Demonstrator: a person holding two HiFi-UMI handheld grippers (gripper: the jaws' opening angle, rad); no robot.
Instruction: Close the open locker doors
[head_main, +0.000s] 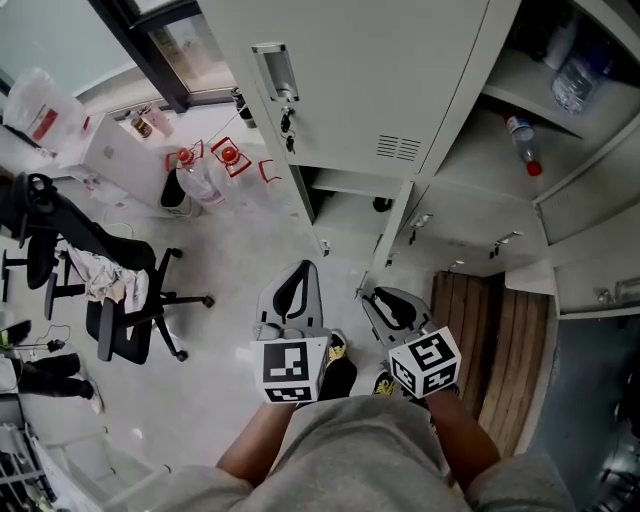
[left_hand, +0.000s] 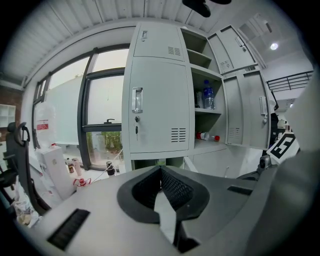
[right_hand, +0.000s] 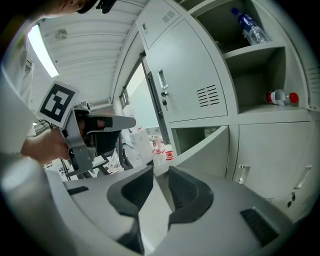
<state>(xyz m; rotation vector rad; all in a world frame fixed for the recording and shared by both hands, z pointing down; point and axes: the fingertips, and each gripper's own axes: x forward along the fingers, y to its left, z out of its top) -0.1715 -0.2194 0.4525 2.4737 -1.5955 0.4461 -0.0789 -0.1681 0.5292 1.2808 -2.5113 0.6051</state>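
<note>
The low door (right_hand: 210, 145) hangs open at the middle of the right gripper view, swung out toward the camera. In the head view it shows only edge-on, just right of centre (head_main: 392, 235). More open doors (head_main: 590, 190) stand at the right edge of the head view. Between them, in the upper right, are bare shelves that hold a red-capped bottle (head_main: 522, 143) lying on its side and a water bottle (head_main: 575, 75). The tall door (head_main: 340, 80) at the top centre looks shut.

The doors look to be painted sheet steel: stiff, smooth and probably light on their hinges. A flat push near the free edge, far from the hinge, should do better than a pinch, because the paint gives little grip. A hard shove might make a door bounce back off its frame.

Both grippers hang low in the head view, well apart from the lockers. The left gripper (left_hand: 160, 172) has its fingers pressed together at the tips, with nothing in them. The right gripper (right_hand: 157, 175) has its fingers a little apart, also with nothing between them, and it points at the low door.

An office chair (head_main: 120, 300) stands on the floor (head_main: 240, 260) at the left.
</note>
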